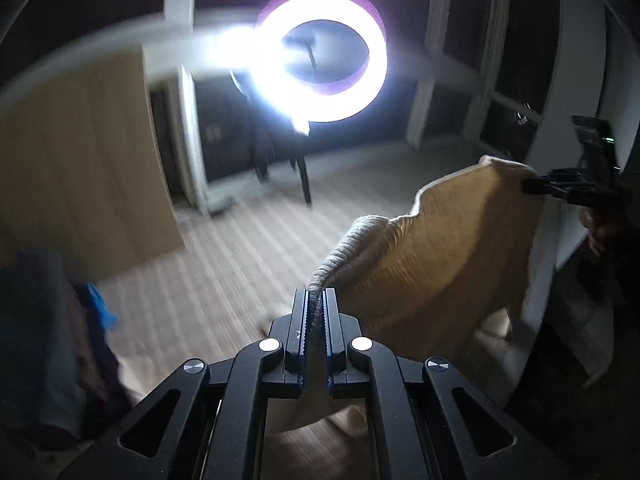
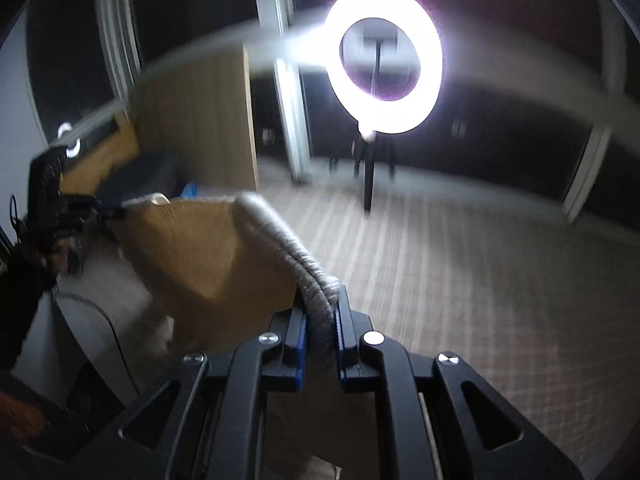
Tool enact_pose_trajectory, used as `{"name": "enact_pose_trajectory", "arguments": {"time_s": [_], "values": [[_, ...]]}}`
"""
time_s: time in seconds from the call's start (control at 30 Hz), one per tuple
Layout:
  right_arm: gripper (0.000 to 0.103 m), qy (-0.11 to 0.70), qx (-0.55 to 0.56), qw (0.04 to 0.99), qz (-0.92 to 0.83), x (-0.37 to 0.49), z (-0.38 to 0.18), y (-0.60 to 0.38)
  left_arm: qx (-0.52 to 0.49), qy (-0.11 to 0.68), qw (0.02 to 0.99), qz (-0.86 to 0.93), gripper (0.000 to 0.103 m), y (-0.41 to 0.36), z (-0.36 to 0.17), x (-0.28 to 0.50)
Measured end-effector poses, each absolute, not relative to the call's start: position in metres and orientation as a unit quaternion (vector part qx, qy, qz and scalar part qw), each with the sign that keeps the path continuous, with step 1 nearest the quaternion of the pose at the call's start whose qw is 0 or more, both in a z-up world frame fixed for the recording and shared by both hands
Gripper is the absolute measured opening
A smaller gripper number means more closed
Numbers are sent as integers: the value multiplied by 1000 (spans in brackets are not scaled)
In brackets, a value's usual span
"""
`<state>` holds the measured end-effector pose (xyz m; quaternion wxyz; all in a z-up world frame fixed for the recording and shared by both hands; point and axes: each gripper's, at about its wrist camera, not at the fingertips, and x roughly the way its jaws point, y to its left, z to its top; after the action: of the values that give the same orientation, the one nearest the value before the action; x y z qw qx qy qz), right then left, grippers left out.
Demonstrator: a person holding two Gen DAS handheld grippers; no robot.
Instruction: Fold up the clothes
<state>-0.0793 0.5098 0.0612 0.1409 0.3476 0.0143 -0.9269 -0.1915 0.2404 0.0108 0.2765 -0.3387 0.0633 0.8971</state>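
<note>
Room motion-blurred in both views; garment bottom cut off below grippers, blue item too smeared to identify.

Garment between grippers, above floor

left wrist: faces floor, lamp | right wrist: same | shared: ring lamp
</note>
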Motion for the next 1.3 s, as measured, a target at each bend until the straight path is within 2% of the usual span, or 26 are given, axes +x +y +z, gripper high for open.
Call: {"name": "enact_pose_trajectory", "arguments": {"time_s": [0.33,0.57,0.73,0.87,0.9,1.0,1.03,1.07,1.1,1.2,1.3], "values": [[10,41,185,165,-968,-1,220,479,-166,51,143,974,5,211,196,-107],[10,77,115,176,-975,60,289,474,-92,73,72,990,5,209,276,-35],[10,95,107,170,-975,58,295,476,-76,84,48,992,5,205,298,-25],[8,95,126,166,-973,32,282,480,-106,100,49,988,5,210,273,-67],[1,93,132,152,-975,20,274,482,-114,104,49,987,5,211,265,-78],[1,70,161,145,-974,-28,248,495,-155,104,51,981,5,215,230,-131],[1,60,178,145,-971,-49,234,499,-167,106,48,979,0,217,217,-151],[1,50,196,147,-968,-71,218,502,-170,118,32,978,0,221,201,-173],[1,39,228,158,-960,-93,191,502,-183,133,16,974,0,224,180,-199],[2,14,319,191,-928,-149,97,493,-291,113,49,949,0,213,91,-281],[5,8,420,217,-881,-171,-16,463,-381,172,59,906,0,205,-12,-315]]}}
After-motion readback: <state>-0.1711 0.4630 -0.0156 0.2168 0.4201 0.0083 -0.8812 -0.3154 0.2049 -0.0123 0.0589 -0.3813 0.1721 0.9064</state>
